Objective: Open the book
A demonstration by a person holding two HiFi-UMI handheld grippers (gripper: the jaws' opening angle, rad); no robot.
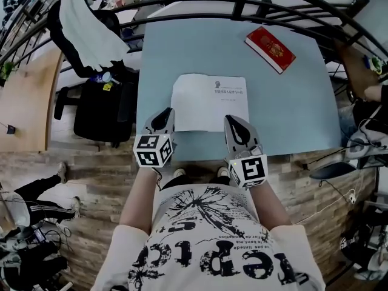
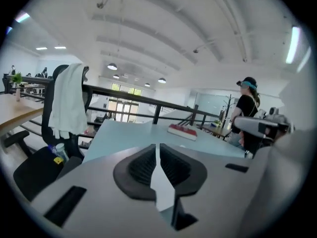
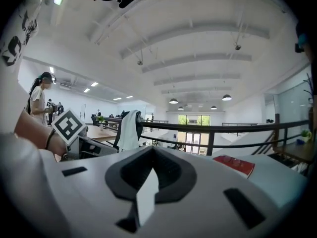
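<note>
open book [image 1: 209,102] on tabletop [image 1: 182,47], both grippers empty

- left gripper [image 1: 166,114]: jaws drawn together, only a thin slit between the ribbed pads, nothing held. it sits over the near edge of the tabletop.
- right gripper [image 1: 234,121]: jaws closed tip to tip, nothing held. it is level with the left gripper and apart from it.
- book: white, lying open and flat, with print on the page nearer the right gripper. it lies just ahead of both grippers and spans the gap between them.
- red book [image 1: 270,49]: closed, well ahead of the right gripper and off to its right.
- chair with white cloth [image 1: 91,35]: off the tabletop, ahead and left of the left gripper.
</note>
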